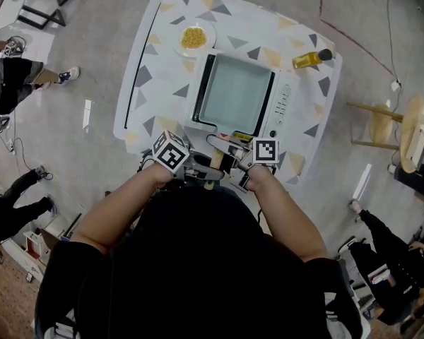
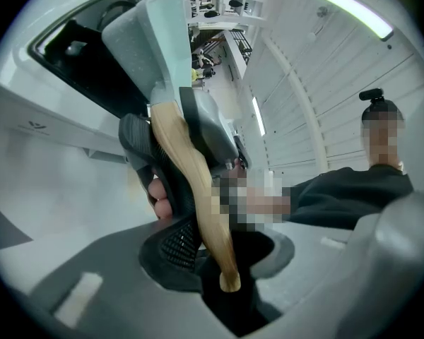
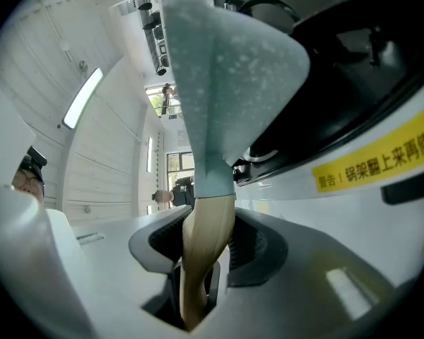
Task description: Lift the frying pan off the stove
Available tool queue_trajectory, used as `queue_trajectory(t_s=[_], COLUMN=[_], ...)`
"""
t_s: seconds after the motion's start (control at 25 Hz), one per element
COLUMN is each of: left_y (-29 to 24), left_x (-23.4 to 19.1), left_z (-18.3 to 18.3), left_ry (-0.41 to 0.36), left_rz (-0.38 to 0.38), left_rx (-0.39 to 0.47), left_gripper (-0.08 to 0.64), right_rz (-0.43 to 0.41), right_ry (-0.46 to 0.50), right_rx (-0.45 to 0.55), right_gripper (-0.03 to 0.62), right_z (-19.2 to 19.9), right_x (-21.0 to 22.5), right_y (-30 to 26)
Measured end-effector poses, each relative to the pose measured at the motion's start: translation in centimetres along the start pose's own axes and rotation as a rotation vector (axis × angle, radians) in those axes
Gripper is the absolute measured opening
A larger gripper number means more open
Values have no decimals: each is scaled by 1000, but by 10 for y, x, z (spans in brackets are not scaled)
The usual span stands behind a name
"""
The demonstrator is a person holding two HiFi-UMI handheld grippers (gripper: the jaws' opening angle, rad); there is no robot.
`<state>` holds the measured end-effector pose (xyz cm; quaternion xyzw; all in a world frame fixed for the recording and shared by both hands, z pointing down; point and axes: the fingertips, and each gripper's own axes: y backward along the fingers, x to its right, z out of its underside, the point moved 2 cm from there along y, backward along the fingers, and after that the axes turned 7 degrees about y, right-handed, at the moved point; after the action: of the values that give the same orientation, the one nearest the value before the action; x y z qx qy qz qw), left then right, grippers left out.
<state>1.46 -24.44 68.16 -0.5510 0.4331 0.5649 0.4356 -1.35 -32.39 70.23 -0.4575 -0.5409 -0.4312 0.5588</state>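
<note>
**Patterned table with a stove, both hand-held grippers on the pan's handle**

Grey floor surrounds a white table (image 1: 155, 69) whose cloth is printed with grey and tan triangles, seen from above over the person's dark shirt and bare forearms. A white stove (image 1: 286, 101) stands in the middle of the table, with its control strip along the right side. A square, pale grey-green frying pan (image 1: 234, 94) lies on the stove's top. Its wooden handle (image 1: 215, 162) points towards the person.

The left hand-held gripper (image 1: 192, 168) and the right hand-held gripper (image 1: 237, 164) meet at that handle, side by side, each with a black-and-white marker cube on top.

In the right gripper view, both jaws are clamped on the wood just below the pan's grey-green bracket. The stove's black top and a yellow warning label (image 3: 381, 154) show to the right.

In the left gripper view, the jaws sit close around the handle's tip. The near pad is against the wood. The far pad appears to touch it too, though shadow hides the contact. The other gripper's dark jaws grip the handle higher up.

Behind the stove, a white plate (image 1: 180, 48) holds yellow food (image 1: 193, 37). A bottle (image 1: 311, 58) of yellow liquid lies on the table's right corner. A wooden stool (image 1: 403, 126) stands on the floor at the right, well apart from the table. People's legs show at the edges.
</note>
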Motion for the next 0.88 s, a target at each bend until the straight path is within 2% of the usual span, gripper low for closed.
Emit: queue_trajectory(t_s=[0.16,0.68,0.88], left_y=[0,-4,-11], left_x=[3,19,29], left_z=[-1,-2,3], left_ry=[-2,-43,-71], left_rz=[8,7,4], left_rx=[-6,-13,-20], left_gripper=[130,138,138], right_rz=[4,-3,0], right_ry=[-32,-32,23], right_rx=[2,10,3], right_gripper=[163,167,167], right_z=[0,2,4], right_x=[-2,-13,-25], right_y=[0,4,10])
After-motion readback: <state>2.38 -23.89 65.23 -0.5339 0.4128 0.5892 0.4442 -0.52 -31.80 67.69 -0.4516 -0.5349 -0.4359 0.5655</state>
